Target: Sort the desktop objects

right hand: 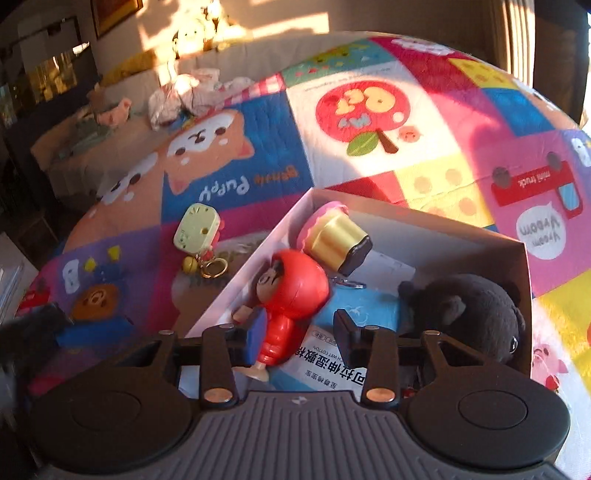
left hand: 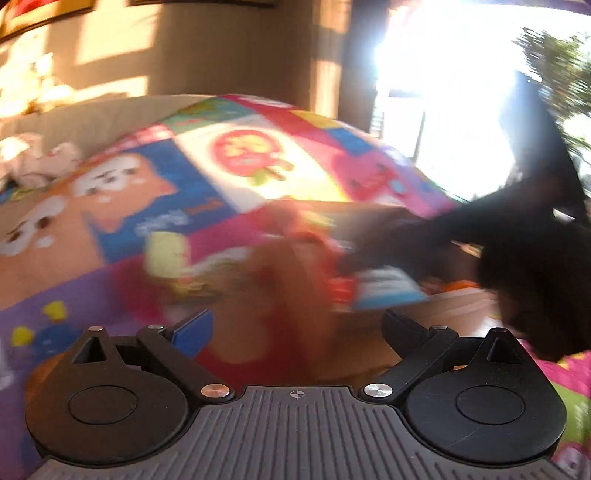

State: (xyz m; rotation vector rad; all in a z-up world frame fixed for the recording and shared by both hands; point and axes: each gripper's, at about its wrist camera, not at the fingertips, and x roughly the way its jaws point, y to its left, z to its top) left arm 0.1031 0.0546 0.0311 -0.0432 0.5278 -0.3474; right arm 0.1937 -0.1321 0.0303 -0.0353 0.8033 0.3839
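a patchwork cartoon blanket (right hand: pixel 229 177) covers the surface; a crumpled cloth (right hand: pixel 184 96) lies at its far edge; a sunlit wall (left hand: pixel 207 48) behind.

This is a home, most likely a bedroom or a child's room. A bed spread with a bright patchwork quilt (right hand: pixel 369 110) of cartoon puppies, an apple and a toy truck fills both views. Soft toys (right hand: pixel 192 96) lie bundled near its far edge against a beige headboard or wall. Framed pictures (right hand: pixel 114 13) hang on the sunlit wall, and a bright window (left hand: pixel 443 92) with a leafy plant (left hand: pixel 557 70) beside it stands to one side. Small toys sit in a cardboard box (right hand: pixel 491 236) on the quilt.
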